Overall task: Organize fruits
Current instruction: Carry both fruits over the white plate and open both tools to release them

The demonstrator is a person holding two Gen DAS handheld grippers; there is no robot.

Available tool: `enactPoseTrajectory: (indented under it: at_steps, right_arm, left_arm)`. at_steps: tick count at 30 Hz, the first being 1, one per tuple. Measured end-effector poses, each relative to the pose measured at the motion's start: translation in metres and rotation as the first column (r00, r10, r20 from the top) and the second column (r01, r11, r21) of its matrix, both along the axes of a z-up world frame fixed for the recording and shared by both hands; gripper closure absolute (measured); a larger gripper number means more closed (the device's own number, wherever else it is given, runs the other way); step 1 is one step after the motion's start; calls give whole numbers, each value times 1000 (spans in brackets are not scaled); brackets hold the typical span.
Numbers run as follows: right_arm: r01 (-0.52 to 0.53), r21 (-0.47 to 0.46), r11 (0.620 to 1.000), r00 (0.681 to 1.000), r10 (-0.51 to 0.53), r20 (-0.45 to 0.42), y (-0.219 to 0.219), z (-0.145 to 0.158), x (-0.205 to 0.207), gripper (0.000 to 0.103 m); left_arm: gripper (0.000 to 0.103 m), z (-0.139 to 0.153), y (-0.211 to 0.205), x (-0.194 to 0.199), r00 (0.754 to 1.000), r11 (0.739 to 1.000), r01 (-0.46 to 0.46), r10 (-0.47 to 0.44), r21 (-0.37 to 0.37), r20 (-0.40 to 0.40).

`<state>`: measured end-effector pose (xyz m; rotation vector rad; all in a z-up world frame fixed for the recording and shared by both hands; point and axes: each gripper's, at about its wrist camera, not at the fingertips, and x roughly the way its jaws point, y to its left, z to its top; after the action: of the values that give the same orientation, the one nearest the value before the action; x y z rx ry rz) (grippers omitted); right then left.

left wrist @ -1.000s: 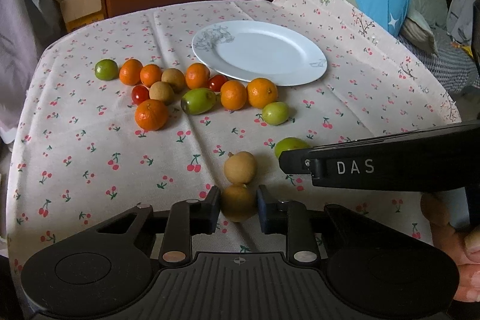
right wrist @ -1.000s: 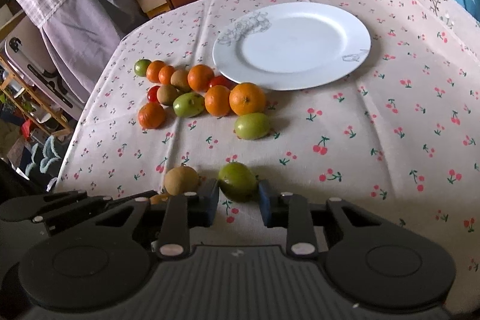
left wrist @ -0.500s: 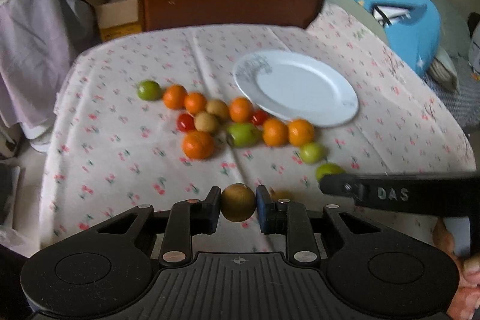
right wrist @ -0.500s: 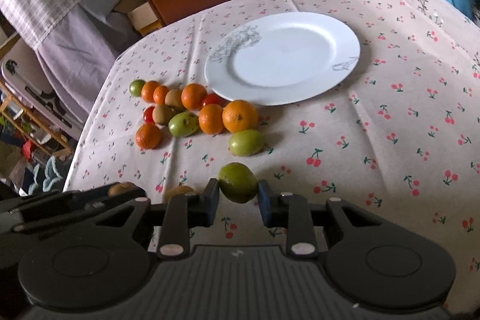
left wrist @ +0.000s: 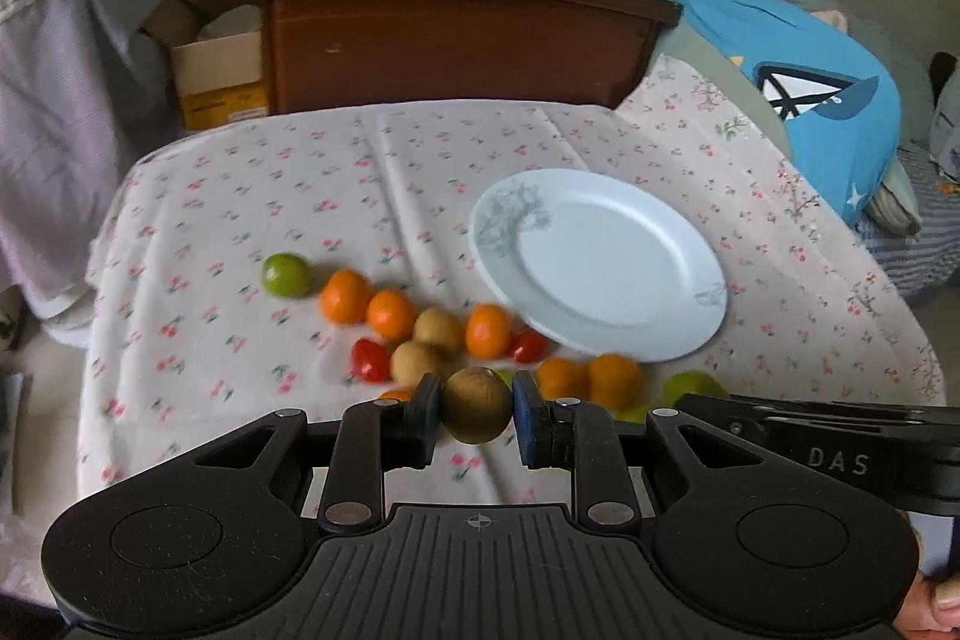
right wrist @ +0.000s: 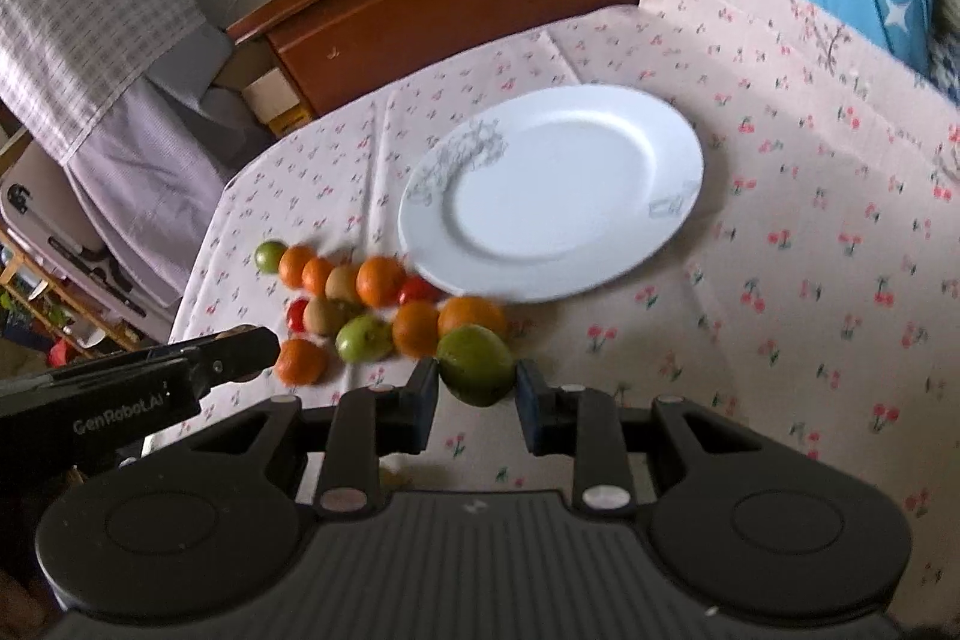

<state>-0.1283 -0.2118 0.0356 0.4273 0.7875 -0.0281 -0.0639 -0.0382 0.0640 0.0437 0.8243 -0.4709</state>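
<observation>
sitting bare, the white plate (right wrist: pixel 552 196); fruit cluster (right wrist: pixel 372 304) beside it.

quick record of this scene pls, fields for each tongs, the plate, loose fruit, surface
left tongs: shut on a brown fruit, lifted off the cloth
right tongs: shut on a green fruit, lifted off the cloth
plate: white, grey print on the rim, nothing on it
loose fruit: a cluster on the cloth just left of the plate; oranges, brown fruits, green ones, small red ones
outlier: one green fruit at the far left end of the cluster
surface: cherry-print cloth
</observation>
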Motion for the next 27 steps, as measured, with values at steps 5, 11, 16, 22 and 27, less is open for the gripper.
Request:
enactPoseTrajectory:
  at_steps: [5, 11, 16, 22, 27]
  right_arm:
    - [29, 17, 999, 999, -29, 12, -11, 2, 16, 75]
    - [70, 1, 998, 998, -70, 1, -20, -5, 35, 75]
    - [108, 5, 994, 994, -108, -17, -30, -13, 47, 75]
    - [136, 10, 991, 990, -135, -29, -36, -20, 57, 75]
    - [141, 2, 990, 990, -141, -22, -37, -23, 63, 75]
  left_arm:
    - [81, 1, -22, 17, 998, 998, 56, -56, 3, 21]
    - [81, -5, -42, 37, 997, 997, 72, -72, 5, 21]
    - [81, -9, -54, 52, 997, 997, 74, -74, -3, 14]
    - [80, -17, -65, 65, 996, 996, 88, -89, -26, -16]
    - [80, -24, -70, 74, 996, 996, 88, -89, -26, -31]
